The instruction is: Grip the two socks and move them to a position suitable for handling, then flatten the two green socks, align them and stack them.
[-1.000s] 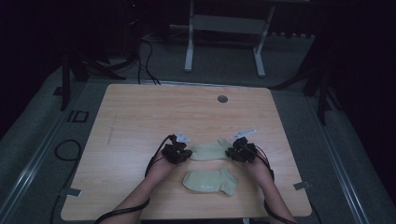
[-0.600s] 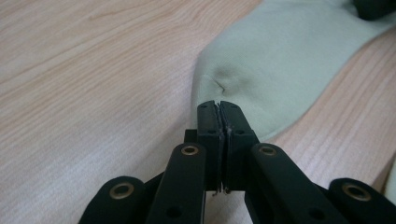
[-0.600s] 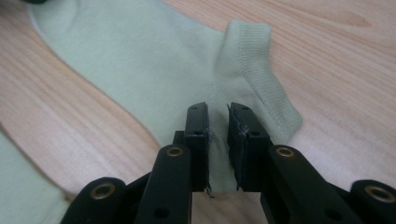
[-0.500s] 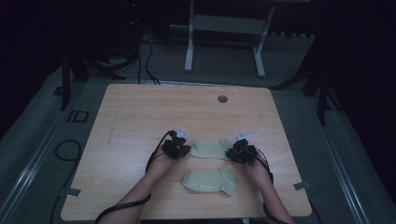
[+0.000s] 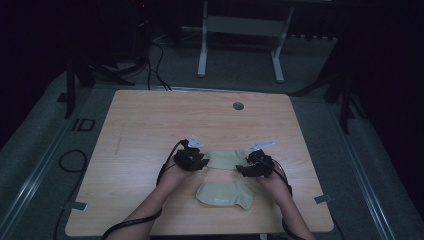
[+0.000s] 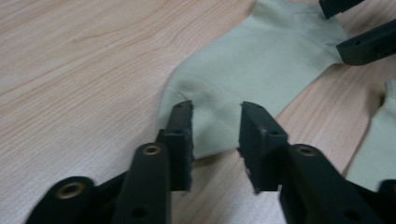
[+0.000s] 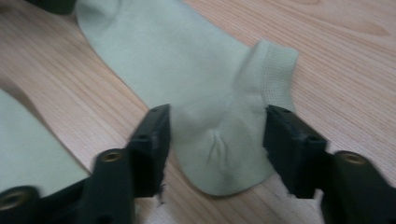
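Item 1, far sock: pale green ankle sock, laid flat on the wooden table, stretched crosswise between the two grippers. In the right gripper view its ribbed cuff and heel end lay nearest the jaws; in the left gripper view the toe end did. Spread out at full length, probably so that its mate could be matched to it.

Item 2, near sock: same colour, lying flat just beside the first, closer to the person, apart from both grippers.

Item 3, left gripper: at the toe end. Its jaws had just been opening; they stood apart with the sock's edge between them, pads not pressing the cloth. Judged a release after setting the sock down.

Item 4, right gripper: at the cuff and heel end. Its jaws had likewise just been opening and stood wide either side of the heel, cloth lying slack on the table between them, not pinched.

Item 5, grommet hole: round, near the table's far edge, well apart from the work.
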